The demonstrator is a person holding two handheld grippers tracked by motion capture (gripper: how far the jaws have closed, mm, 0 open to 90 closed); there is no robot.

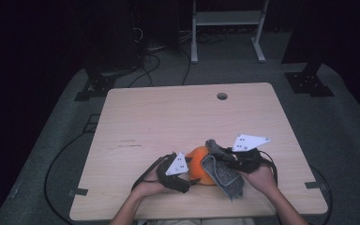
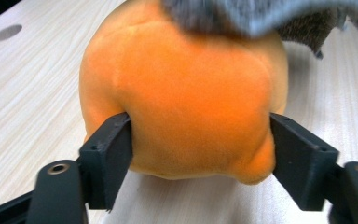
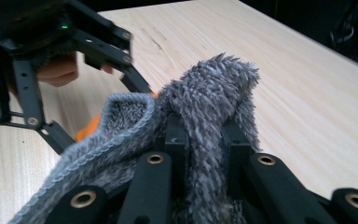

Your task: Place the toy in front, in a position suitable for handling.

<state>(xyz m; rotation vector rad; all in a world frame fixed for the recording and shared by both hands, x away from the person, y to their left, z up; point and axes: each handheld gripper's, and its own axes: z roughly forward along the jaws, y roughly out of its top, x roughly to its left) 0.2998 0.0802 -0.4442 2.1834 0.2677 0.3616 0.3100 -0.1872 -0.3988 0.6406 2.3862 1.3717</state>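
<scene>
Wiping an orange plush ball with a fuzzy grey cloth

Near the table's (image 1: 136,117) six o'clock edge: orange plush ball (image 1: 199,165), squeezed between the jaws of the left gripper (image 2: 200,140), pads pressing both sides. At the ball's three o'clock: right gripper (image 3: 205,135), pinched tight on the grey cloth (image 1: 221,172), draped over the ball's top and hanging toward five o'clock.
</scene>
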